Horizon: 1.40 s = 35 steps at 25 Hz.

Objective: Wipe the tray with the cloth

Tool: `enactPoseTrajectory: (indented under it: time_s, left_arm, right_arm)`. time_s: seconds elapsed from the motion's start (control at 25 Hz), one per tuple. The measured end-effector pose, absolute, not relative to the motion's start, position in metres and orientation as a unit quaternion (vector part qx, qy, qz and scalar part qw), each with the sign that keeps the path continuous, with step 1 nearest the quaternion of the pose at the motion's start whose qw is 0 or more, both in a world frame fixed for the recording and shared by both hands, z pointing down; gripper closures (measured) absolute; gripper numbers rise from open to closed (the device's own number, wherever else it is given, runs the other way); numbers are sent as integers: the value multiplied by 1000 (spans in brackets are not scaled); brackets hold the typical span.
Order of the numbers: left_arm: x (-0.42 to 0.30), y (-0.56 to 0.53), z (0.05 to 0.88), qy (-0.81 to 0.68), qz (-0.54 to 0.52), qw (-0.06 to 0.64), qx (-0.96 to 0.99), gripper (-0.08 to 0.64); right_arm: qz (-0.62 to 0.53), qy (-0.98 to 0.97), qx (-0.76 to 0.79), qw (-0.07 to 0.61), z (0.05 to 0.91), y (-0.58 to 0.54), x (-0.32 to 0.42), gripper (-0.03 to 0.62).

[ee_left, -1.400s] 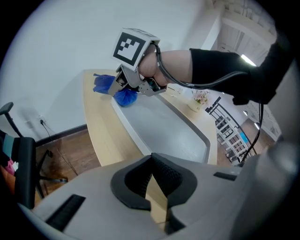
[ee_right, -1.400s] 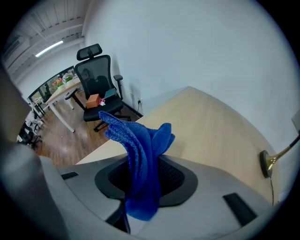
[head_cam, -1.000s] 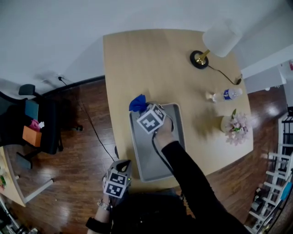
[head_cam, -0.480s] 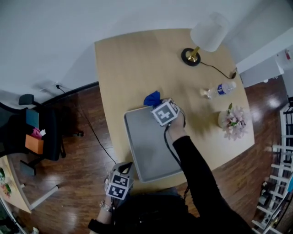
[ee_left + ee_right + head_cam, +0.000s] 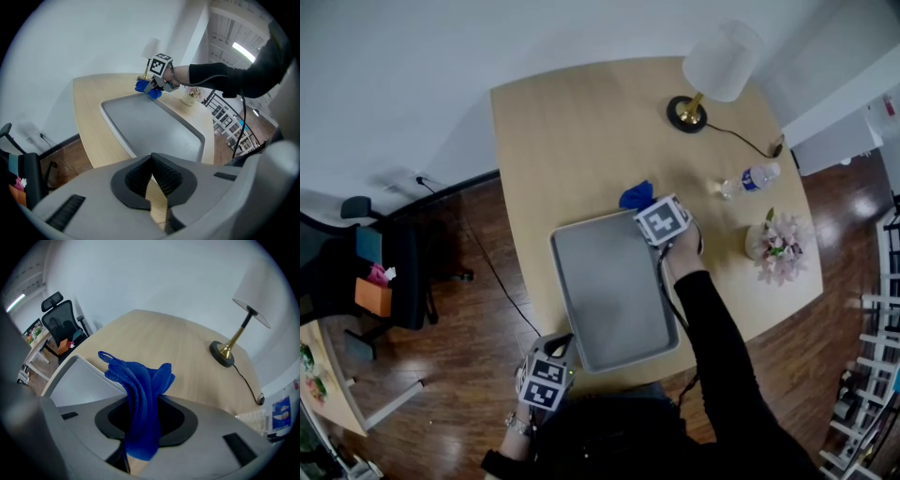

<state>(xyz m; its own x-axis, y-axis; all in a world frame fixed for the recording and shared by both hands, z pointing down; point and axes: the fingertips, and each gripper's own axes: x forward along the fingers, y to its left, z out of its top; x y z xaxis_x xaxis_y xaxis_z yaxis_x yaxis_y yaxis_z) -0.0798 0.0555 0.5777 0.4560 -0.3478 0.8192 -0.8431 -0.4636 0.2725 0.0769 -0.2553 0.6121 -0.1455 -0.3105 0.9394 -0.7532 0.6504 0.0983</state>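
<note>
At far left, on dark plank flooring, stands one black office chair (image 5: 356, 246). Next comes one pale wood-grain table (image 5: 572, 122) with rounded corners. Two handheld grey plastic grippers are in view, each carrying one cube of black-and-white square markers.

The left gripper (image 5: 151, 161) hovers off the table's near edge, below the tray's near left corner. Its ribbed black pads meet at the tips, with nothing between them.

One smooth grey rectangular tray (image 5: 605, 300), with a raised rim and rounded corners, lies on the table's near half.

One bright blue knitted cloth (image 5: 140, 380), bunched into soft folds, is pinched between the pads of the right gripper (image 5: 140, 425). It sits just beyond the tray's far right corner, over the tabletop.

Further right are one lamp (image 5: 712, 70) with a white shade, brass stem and round black base, one clear plastic bottle (image 5: 750, 178) lying on its side, and one pale pot of pink flowers (image 5: 780, 246).
</note>
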Motion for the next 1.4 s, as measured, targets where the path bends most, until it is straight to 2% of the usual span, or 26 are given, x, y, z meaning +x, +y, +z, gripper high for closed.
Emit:
enactPoseTrajectory:
  time_s: [0.28, 1.4]
  left_arm:
    - [-72, 62, 576, -382, 353, 354, 777, 560]
    - [-47, 99, 565, -374, 364, 330, 787, 560]
  right_arm:
    - [191, -771, 333, 508, 609, -257, 81, 454]
    - [198, -774, 301, 520, 618, -129, 120, 456]
